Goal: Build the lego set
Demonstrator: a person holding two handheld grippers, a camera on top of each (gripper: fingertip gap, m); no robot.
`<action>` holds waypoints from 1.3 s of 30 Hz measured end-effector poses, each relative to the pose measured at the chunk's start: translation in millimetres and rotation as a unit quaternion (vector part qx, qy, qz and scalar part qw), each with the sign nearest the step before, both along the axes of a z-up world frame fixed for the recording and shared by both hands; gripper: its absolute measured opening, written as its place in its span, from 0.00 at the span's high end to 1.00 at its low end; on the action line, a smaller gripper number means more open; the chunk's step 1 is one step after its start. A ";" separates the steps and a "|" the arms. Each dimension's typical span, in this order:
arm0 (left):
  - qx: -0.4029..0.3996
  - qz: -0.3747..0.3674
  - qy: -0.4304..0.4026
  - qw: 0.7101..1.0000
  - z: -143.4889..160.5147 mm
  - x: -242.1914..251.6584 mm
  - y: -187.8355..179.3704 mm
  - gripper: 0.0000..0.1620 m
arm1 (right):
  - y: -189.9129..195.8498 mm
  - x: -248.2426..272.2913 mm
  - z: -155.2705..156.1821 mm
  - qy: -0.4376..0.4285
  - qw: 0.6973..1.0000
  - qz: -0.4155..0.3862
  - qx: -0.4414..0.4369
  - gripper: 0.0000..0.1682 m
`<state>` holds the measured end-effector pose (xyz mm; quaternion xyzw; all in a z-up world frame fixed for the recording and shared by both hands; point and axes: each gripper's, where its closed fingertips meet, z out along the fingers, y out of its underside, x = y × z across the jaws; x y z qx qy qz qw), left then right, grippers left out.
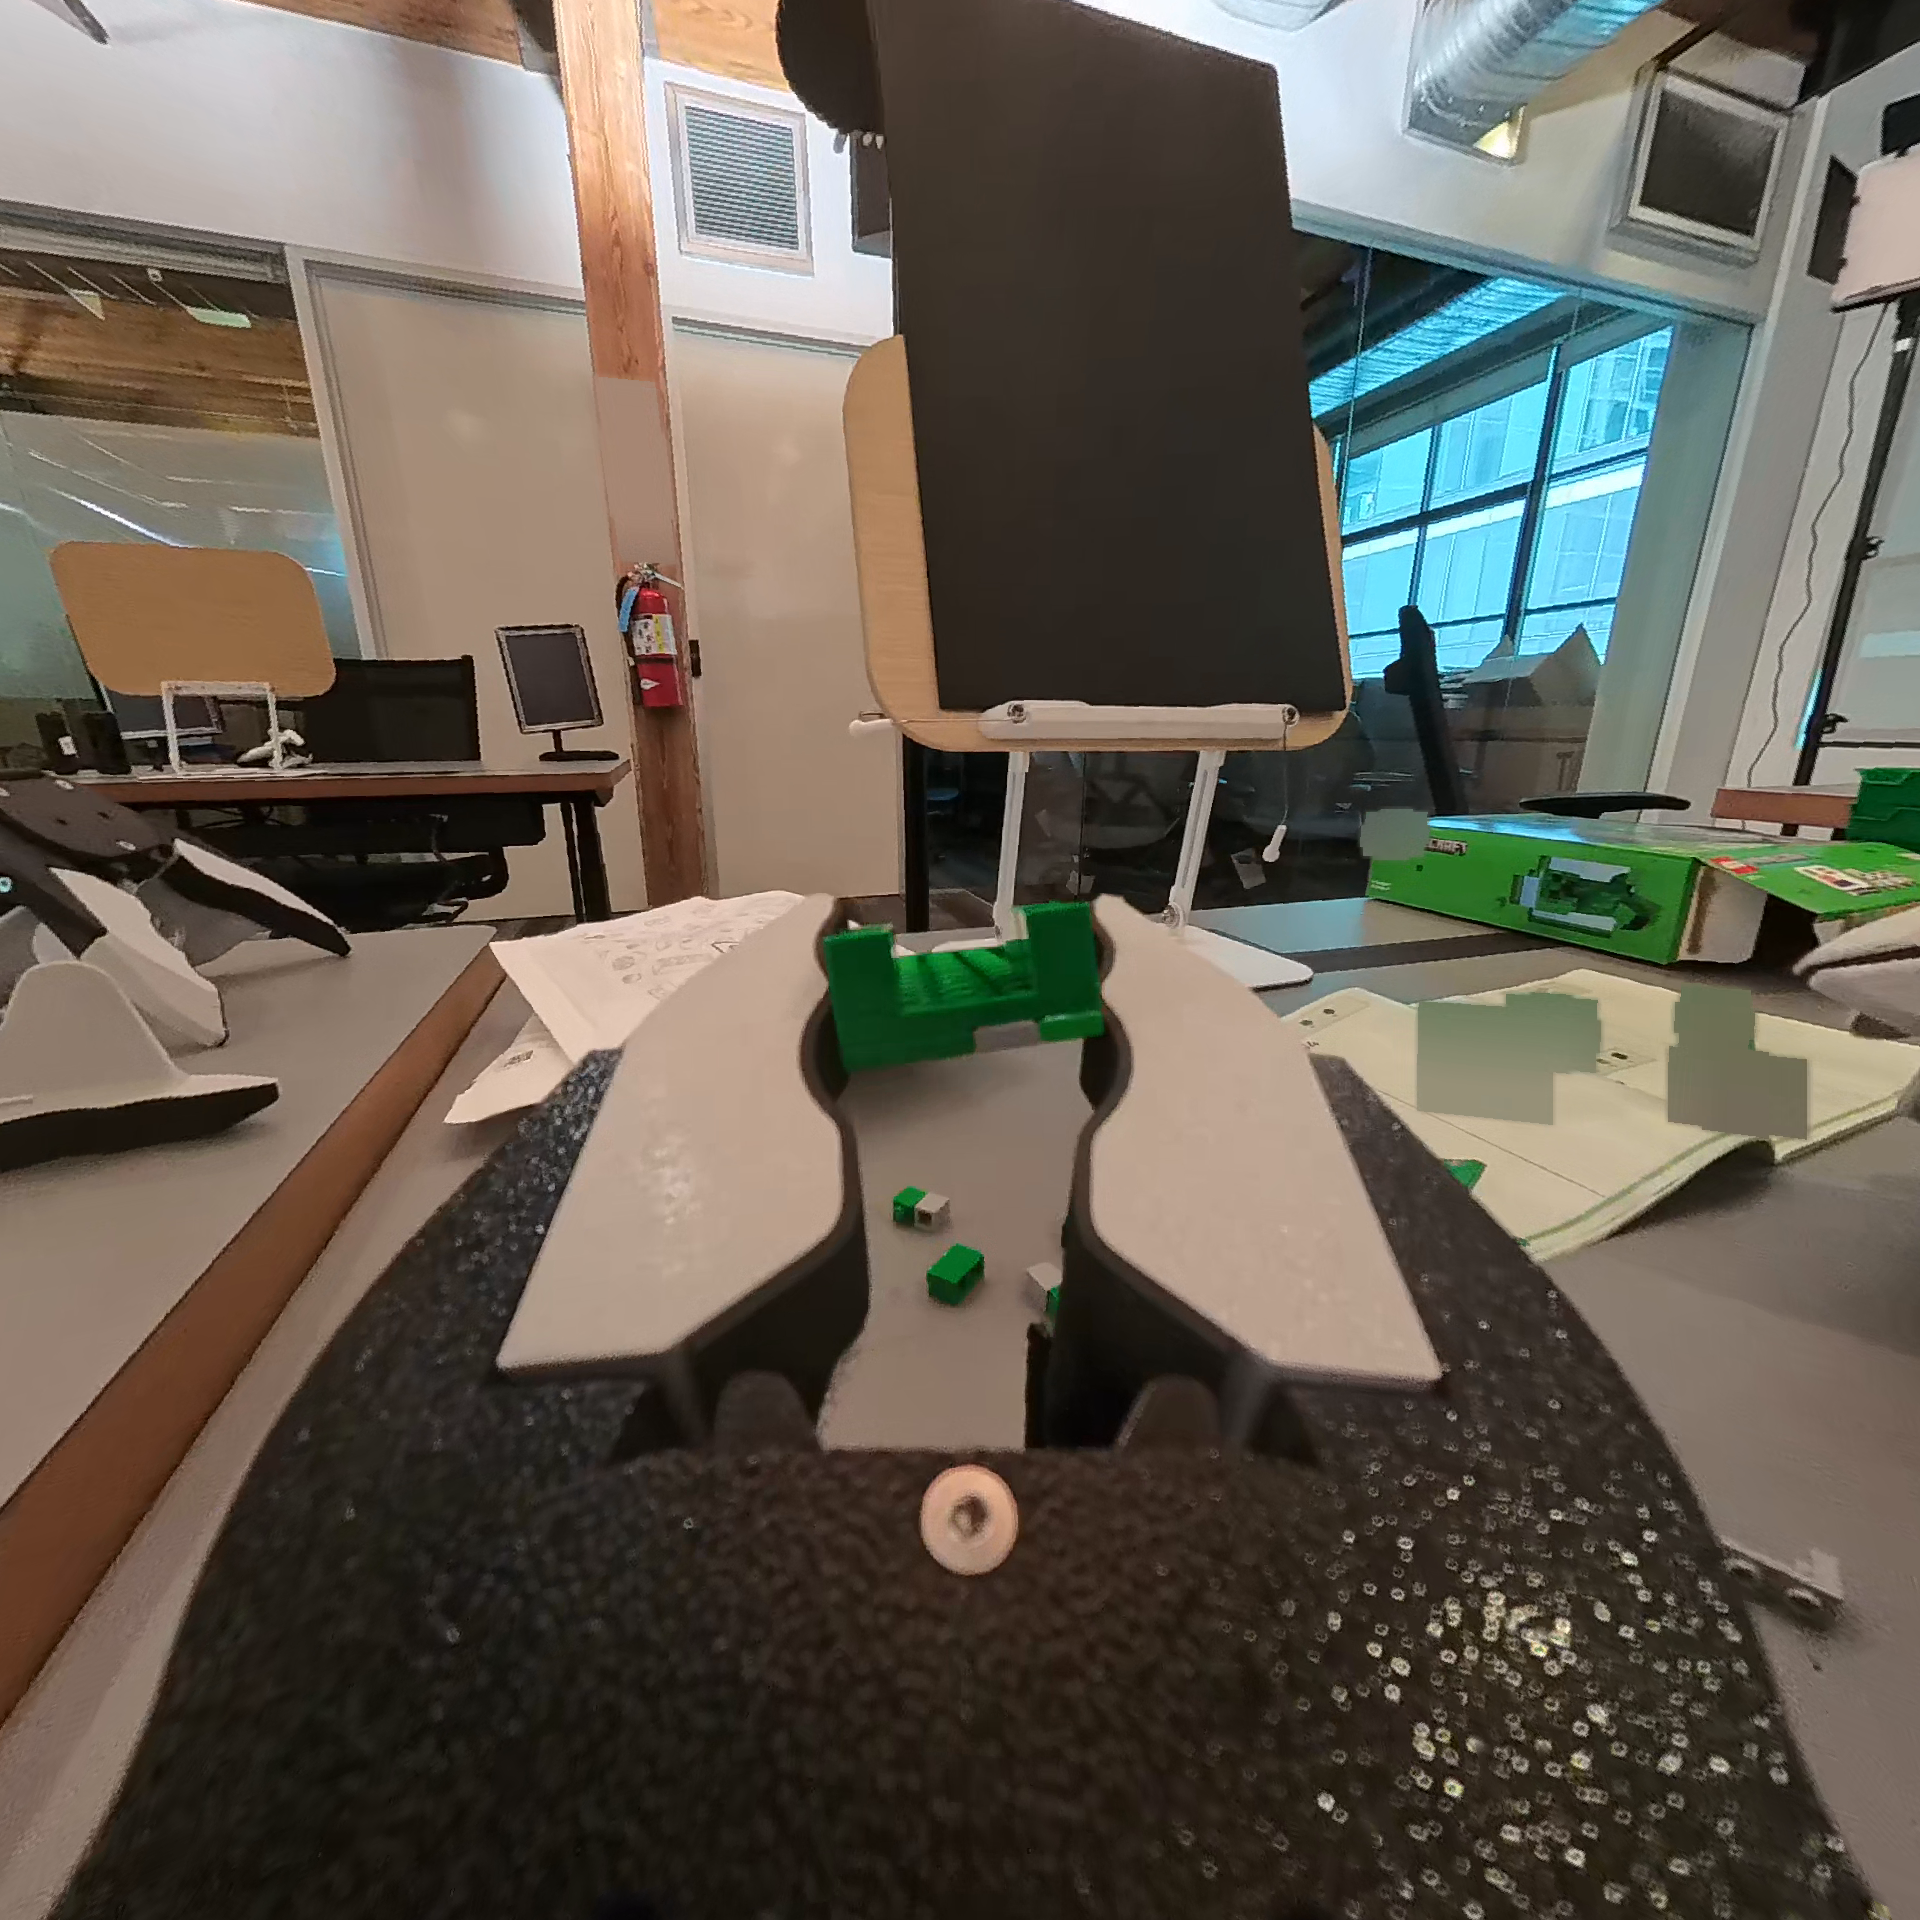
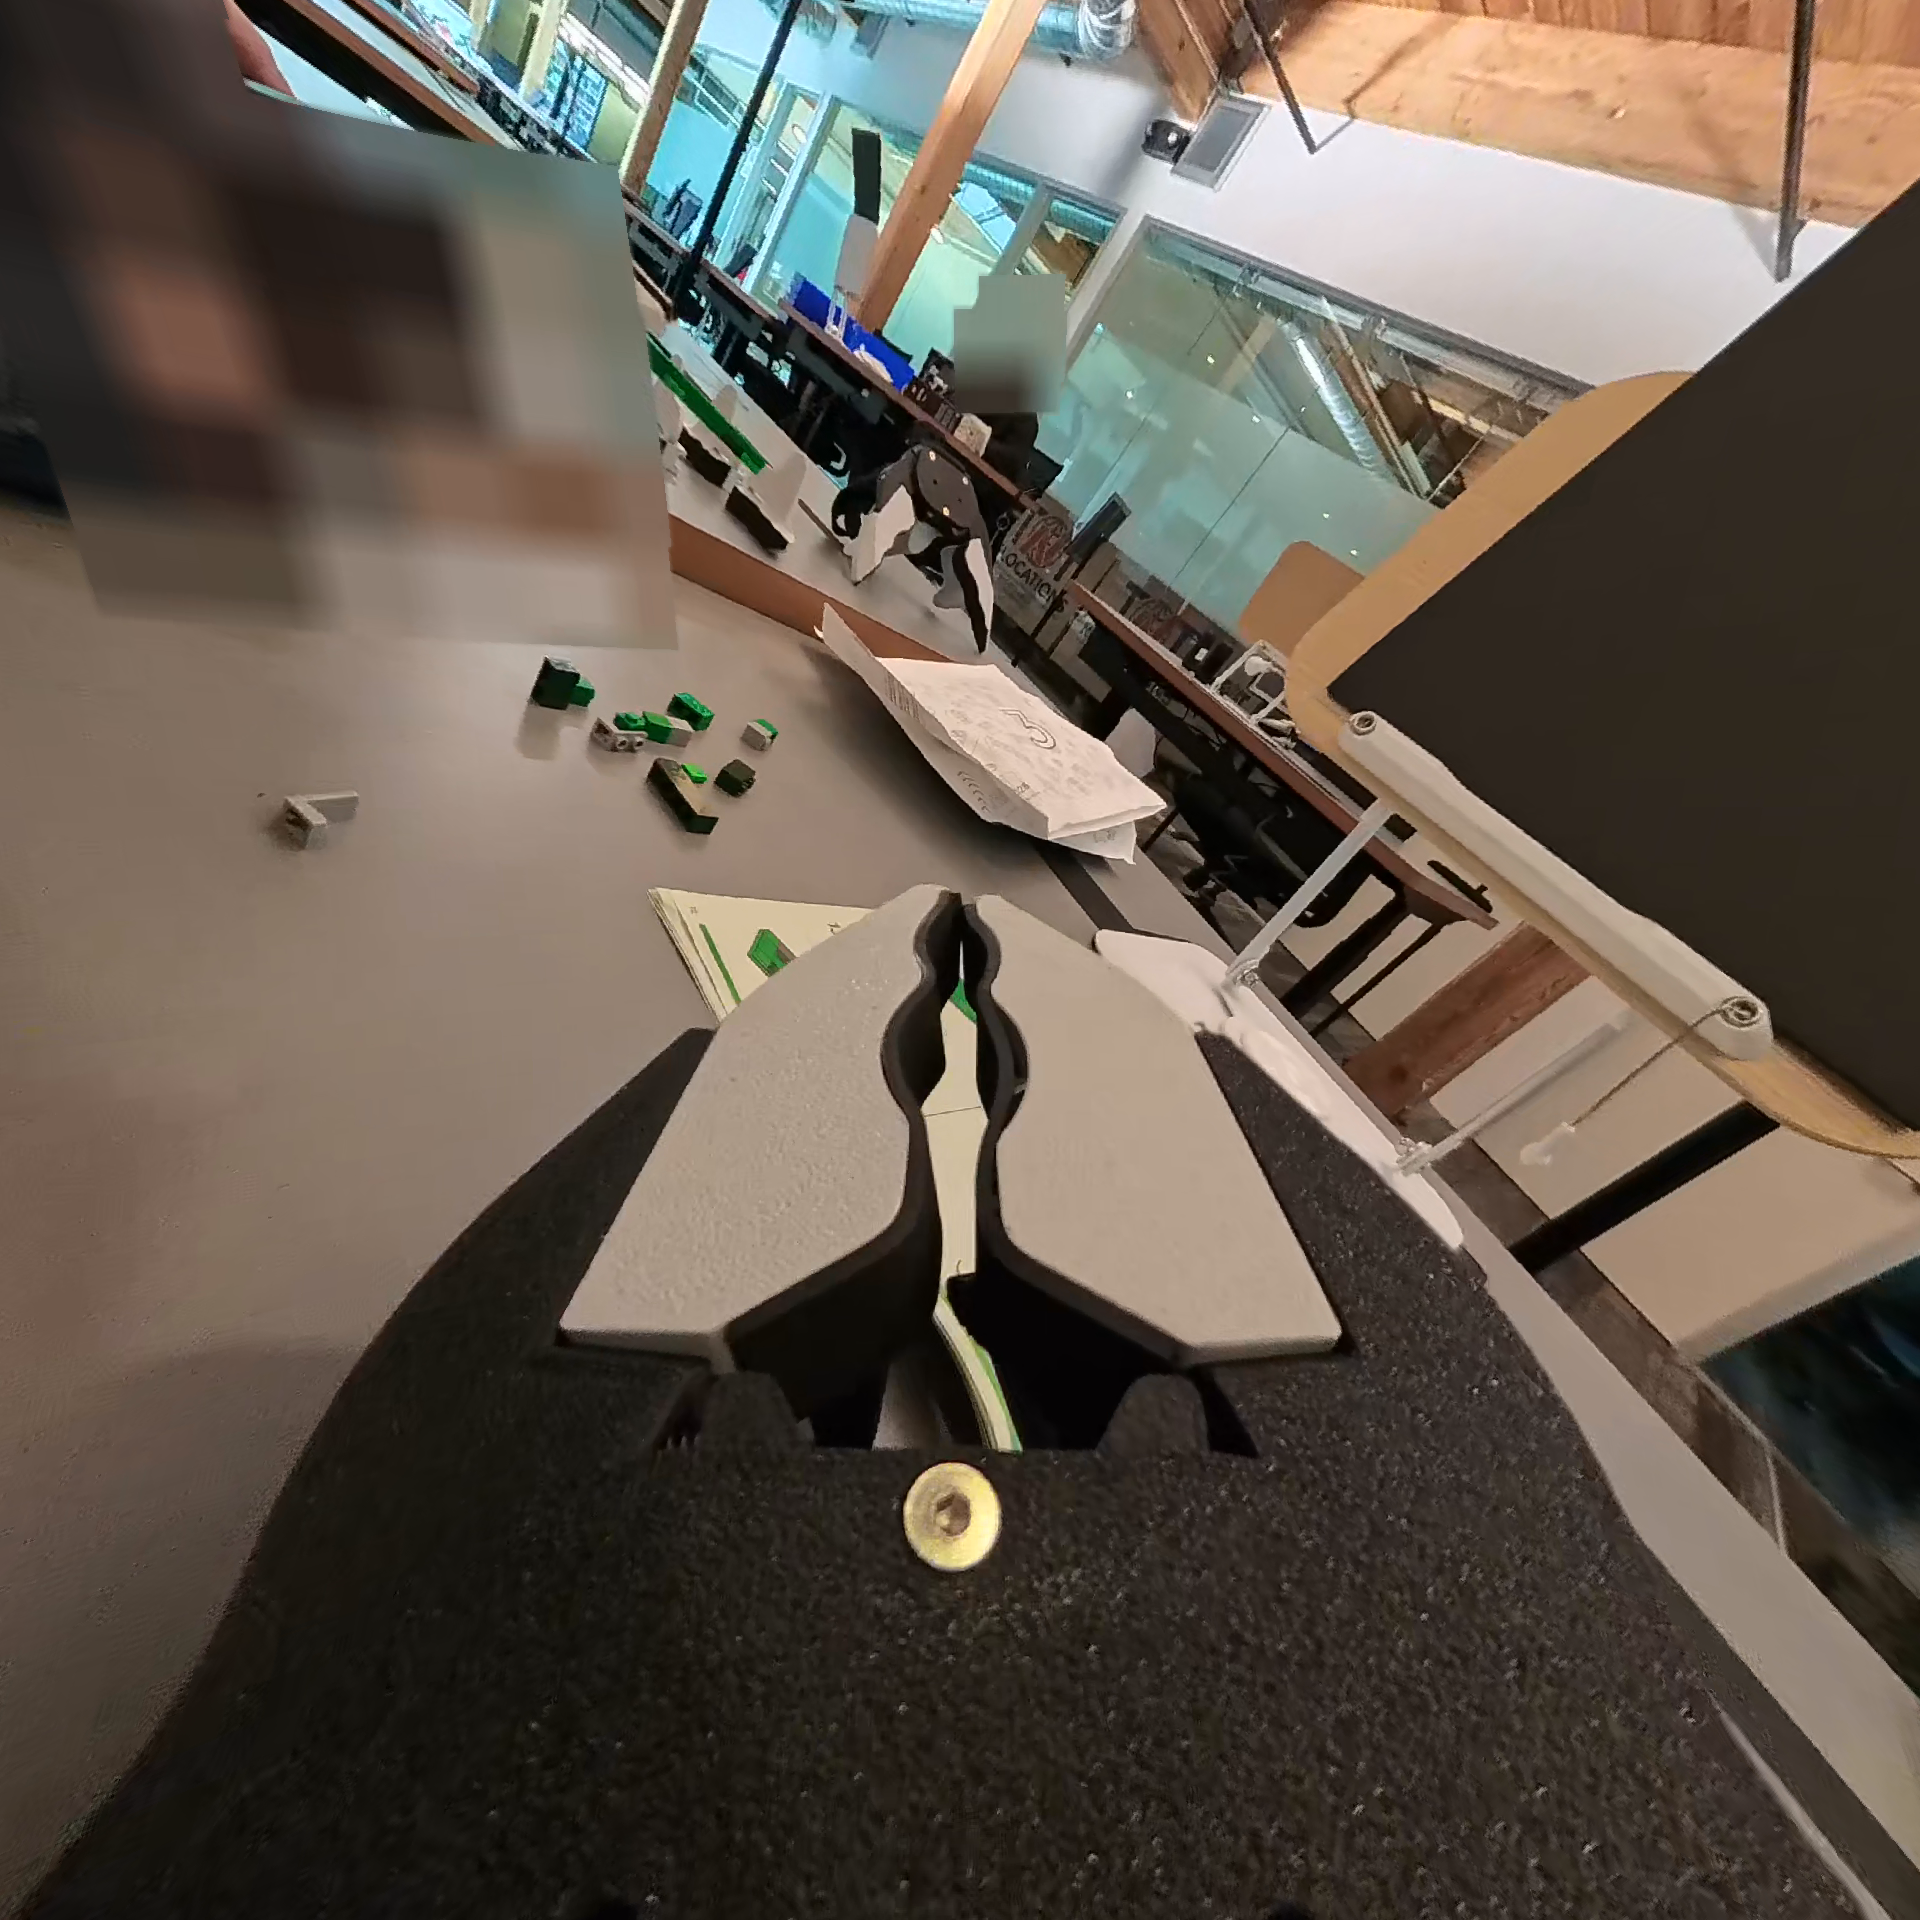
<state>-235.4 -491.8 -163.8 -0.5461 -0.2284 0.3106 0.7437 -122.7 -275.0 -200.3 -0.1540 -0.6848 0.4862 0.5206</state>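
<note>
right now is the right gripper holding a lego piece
No, the right gripper is shut with nothing between its fingertips; loose bricks lie on the table beyond.

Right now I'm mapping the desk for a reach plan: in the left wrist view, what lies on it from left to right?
Spare grippers → white printed sheet → green lego build, held between the left gripper fingers → open instruction booklet → green lego box.
</note>
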 end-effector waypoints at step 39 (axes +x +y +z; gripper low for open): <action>-0.004 0.018 0.016 1.000 1.9 4.5 -3.1 0.75 | -2.4 -1.1 -0.8 0.014 0.999 -0.013 0.030 1.00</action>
